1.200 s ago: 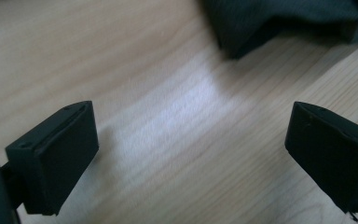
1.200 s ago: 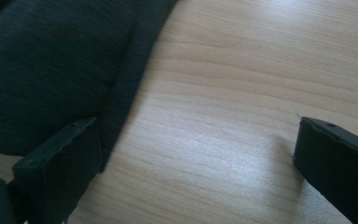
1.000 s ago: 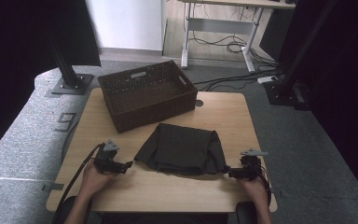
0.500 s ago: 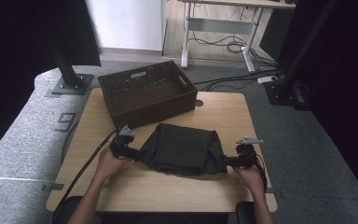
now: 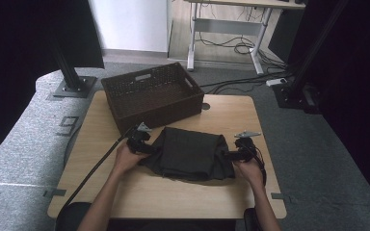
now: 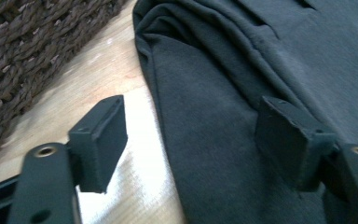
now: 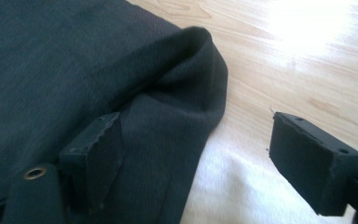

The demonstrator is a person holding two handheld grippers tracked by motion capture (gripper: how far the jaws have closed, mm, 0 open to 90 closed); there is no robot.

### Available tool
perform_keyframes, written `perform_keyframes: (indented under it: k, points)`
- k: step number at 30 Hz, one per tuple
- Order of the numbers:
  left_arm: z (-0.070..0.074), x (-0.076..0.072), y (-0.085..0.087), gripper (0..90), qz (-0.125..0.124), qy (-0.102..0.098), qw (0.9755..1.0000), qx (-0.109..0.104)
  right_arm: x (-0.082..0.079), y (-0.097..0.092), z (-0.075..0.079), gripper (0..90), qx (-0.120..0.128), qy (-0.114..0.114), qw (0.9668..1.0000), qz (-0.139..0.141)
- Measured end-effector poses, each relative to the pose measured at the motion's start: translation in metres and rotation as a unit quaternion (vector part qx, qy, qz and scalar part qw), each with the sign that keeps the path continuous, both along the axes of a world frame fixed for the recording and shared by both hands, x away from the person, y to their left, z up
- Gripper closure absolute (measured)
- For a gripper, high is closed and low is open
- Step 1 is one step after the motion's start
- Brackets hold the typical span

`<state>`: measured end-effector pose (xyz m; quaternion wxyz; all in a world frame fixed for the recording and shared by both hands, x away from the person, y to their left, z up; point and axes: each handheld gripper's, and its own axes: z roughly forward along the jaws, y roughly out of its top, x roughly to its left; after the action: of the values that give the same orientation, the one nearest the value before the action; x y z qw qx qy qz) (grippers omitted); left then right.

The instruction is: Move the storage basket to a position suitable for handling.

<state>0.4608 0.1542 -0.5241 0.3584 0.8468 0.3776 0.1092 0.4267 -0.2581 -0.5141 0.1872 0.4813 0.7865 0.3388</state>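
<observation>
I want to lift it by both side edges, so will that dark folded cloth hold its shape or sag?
The dark cloth will probably sag in the middle: its edges lie in soft rolled folds. It looks light and thin, so it should lift easily. Layers may slip apart, since each claw, left and right, straddles only an edge.

Matt dark cloth garment (image 5: 190,154) on a smooth wood table (image 5: 231,113); rough woven wicker basket (image 5: 149,94).

Our count at the table

We count one dark garment (image 5: 189,154) lying between our two claws, the left gripper (image 5: 143,144) and the right gripper (image 5: 231,155); one woven basket (image 5: 150,96) just beyond the left claw; one wooden table (image 5: 173,197); two hands.
</observation>
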Motion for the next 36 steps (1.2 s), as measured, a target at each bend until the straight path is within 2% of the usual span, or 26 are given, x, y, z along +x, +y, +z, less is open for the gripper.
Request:
perform_keyframes:
  k: [4, 7, 9, 10, 12, 13, 14, 15, 17, 20, 23, 26, 28, 30, 33, 36]
  points:
    - [-0.004, 0.005, -0.001, 31.5, 0.003, -0.001, 0.9999, -0.011, 0.013, 0.003, -0.004, 20.5, -0.006, 0.009, 0.9999, -0.003]
    - [-0.010, 0.007, -0.003, 42.4, 0.010, -0.003, 0.9999, 0.003, 0.022, 0.006, -0.010, 28.3, -0.010, 0.022, 0.9997, 0.001]
    - [-0.016, 0.008, -0.004, 49.2, 0.003, 0.002, 1.0000, 0.006, 0.024, 0.009, -0.015, 36.8, -0.015, 0.030, 0.9994, 0.012]
    - [-0.017, 0.007, -0.005, 51.1, 0.000, -0.005, 0.9999, 0.009, 0.025, 0.011, -0.016, 39.6, -0.016, 0.034, 0.9992, 0.017]
    - [-0.016, 0.004, -0.006, 61.1, -0.010, -0.004, 0.9999, 0.011, 0.026, 0.014, -0.020, 52.3, -0.023, 0.045, 0.9985, 0.022]
    - [-0.016, 0.003, -0.007, 63.1, -0.010, -0.005, 0.9998, 0.013, 0.026, 0.015, -0.021, 54.8, -0.025, 0.046, 0.9984, 0.020]
    - [-0.016, 0.002, -0.007, 67.5, -0.012, -0.004, 0.9999, 0.012, 0.024, 0.016, -0.021, 62.3, -0.025, 0.045, 0.9985, 0.015]
    - [-0.015, 0.000, -0.007, 67.5, -0.016, -0.003, 0.9998, 0.015, 0.024, 0.016, -0.021, 62.3, -0.025, 0.045, 0.9985, 0.015]
    - [-0.015, -0.004, -0.007, 71.0, -0.020, -0.005, 0.9997, 0.015, 0.021, 0.019, -0.021, 68.8, -0.030, 0.045, 0.9982, 0.025]
    - [-0.014, -0.011, -0.005, 72.8, -0.026, -0.006, 0.9994, 0.022, 0.013, 0.022, -0.021, 69.8, -0.030, 0.042, 0.9980, 0.036]
    - [-0.015, -0.020, 0.000, 72.8, -0.026, -0.003, 0.9995, 0.016, 0.008, 0.024, -0.021, 69.4, -0.030, 0.042, 0.9977, 0.044]
    - [-0.015, -0.036, 0.007, 72.8, -0.026, 0.000, 0.9995, 0.015, -0.002, 0.027, -0.021, 68.4, -0.030, 0.040, 0.9971, 0.057]
    - [-0.014, -0.046, 0.010, 72.8, -0.031, 0.000, 0.9993, 0.022, -0.013, 0.032, -0.021, 65.9, -0.032, 0.042, 0.9960, 0.072]
    - [-0.013, -0.056, 0.012, 72.7, -0.033, -0.001, 0.9991, 0.027, -0.016, 0.033, -0.021, 65.5, -0.031, 0.041, 0.9958, 0.076]
    - [-0.012, -0.074, 0.016, 72.7, -0.041, 0.001, 0.9985, 0.035, -0.029, 0.036, -0.021, 65.3, -0.032, 0.040, 0.9946, 0.090]
    - [-0.011, -0.089, 0.020, 72.2, -0.043, 0.008, 0.9985, 0.033, -0.040, 0.039, -0.021, 65.3, -0.032, 0.042, 0.9937, 0.099]
